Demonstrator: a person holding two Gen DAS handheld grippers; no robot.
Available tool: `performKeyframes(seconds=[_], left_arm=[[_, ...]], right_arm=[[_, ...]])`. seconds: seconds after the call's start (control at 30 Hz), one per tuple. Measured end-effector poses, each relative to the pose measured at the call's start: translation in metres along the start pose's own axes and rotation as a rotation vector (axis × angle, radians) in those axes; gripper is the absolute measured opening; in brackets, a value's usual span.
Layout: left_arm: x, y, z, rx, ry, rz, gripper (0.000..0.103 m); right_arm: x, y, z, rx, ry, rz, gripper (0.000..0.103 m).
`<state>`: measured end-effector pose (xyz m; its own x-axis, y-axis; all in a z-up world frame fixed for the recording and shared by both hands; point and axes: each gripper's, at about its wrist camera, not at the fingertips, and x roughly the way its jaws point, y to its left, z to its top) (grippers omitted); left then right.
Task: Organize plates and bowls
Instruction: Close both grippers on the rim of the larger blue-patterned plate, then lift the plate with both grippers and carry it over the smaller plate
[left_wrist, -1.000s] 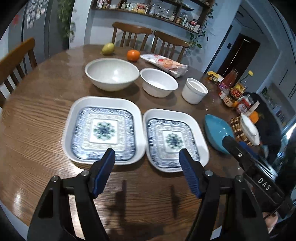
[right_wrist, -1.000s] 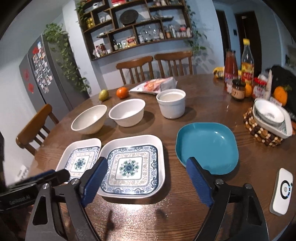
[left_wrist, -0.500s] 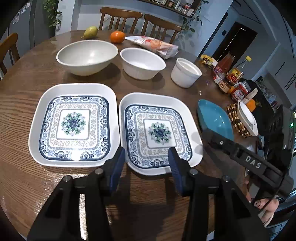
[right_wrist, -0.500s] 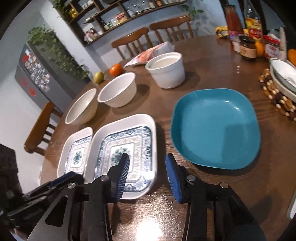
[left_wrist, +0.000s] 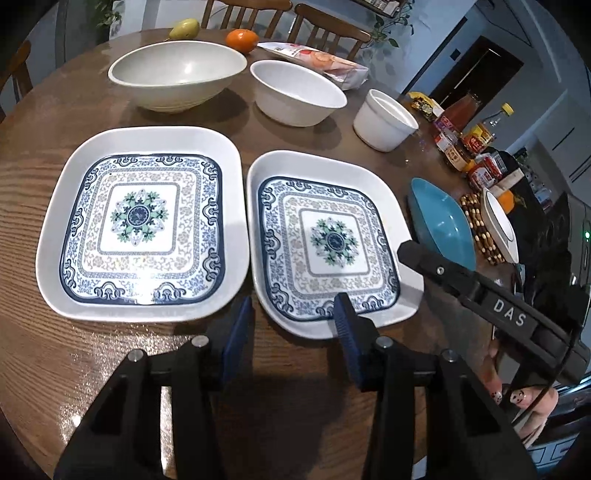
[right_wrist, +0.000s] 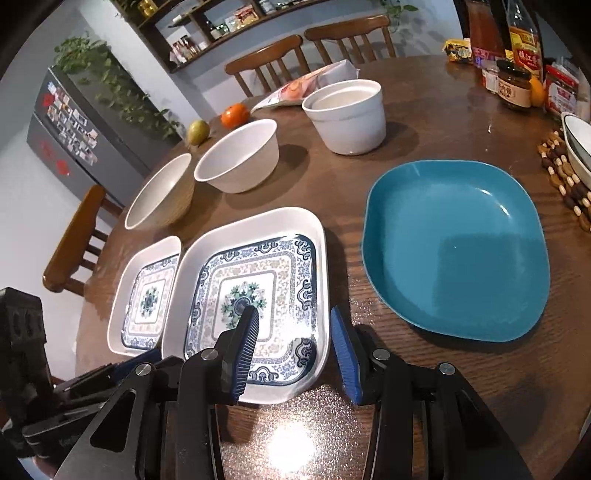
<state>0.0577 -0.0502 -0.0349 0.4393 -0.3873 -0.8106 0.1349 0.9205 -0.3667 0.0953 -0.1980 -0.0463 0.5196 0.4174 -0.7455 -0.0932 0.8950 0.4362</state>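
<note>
Left wrist view, looking down on the small patterned plate (left_wrist: 334, 240), taken here as the landmark on the round table (left_wrist: 40, 343). Just left of it, almost touching: the large patterned plate (left_wrist: 140, 221). To its right, a little apart: the teal plate (left_wrist: 439, 221). Beyond it, in a row: wide bowl (left_wrist: 177, 74), middle bowl (left_wrist: 299, 92), straight-sided white pot (left_wrist: 384, 118). Nothing stacked yet.

Left gripper (left_wrist: 291, 306) poised at the near left corner of the small patterned plate, one finger over the gap toward the large plate, the other above the near rim. Jaws just narrowed, now partly apart, pinching nothing.

Right gripper (right_wrist: 293, 314), seen from the right wrist, at the right edge of the same plate, one finger above the pattern, the other over bare wood outside the rim. Jaws likewise just narrowed, a clear gap left, pads not pressing on the rim.

Judged step: approach to the small patterned plate, with the first pickup not begun. Probably meant for stacking with the large one.

Next move calls for:
- Coming lower and getting a pad under the shallow rim with its partner on top, likely with a turn of the wrist.
- Care on the left side, given the tight gap to the neighbouring plate.
- A firm pinch on smooth glaze, apt to slip.
- A level lift on both sides.
</note>
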Motion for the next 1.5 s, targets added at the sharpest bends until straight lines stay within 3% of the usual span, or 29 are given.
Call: performKeyframes(seconds=[0.23,0.5,0.63,0.67,0.8,1.03,1.5], left_arm=[[0.006,-0.002,0.008,-0.011,-0.001,0.009,0.044],[0.01,0.001,0.012,-0.014,-0.056,0.007,0.043],[0.01,0.005,0.013,-0.013,-0.077,0.059,0.028],[0.009,0.006,0.013,-0.014,-0.078,0.058,0.028],[-0.003,0.004,0.007,0.003,-0.089,0.052,0.028],[-0.029,-0.008,-0.017,0.074,-0.09,0.03,0.029],[-0.046,-0.011,-0.06,0.129,-0.07,0.026,0.031]], right_arm=[[0.012,0.001,0.007,-0.011,0.023,-0.011,0.044],[0.022,0.002,0.01,-0.042,0.014,-0.017,0.043],[0.023,0.003,0.007,-0.076,-0.003,-0.065,0.021],[0.022,0.002,0.005,-0.083,-0.007,-0.067,0.02],[0.012,0.004,0.0,-0.09,-0.028,-0.057,0.02],[-0.015,0.021,-0.017,-0.154,-0.085,-0.12,0.02],[-0.044,0.031,-0.066,-0.17,-0.129,-0.149,0.02]])
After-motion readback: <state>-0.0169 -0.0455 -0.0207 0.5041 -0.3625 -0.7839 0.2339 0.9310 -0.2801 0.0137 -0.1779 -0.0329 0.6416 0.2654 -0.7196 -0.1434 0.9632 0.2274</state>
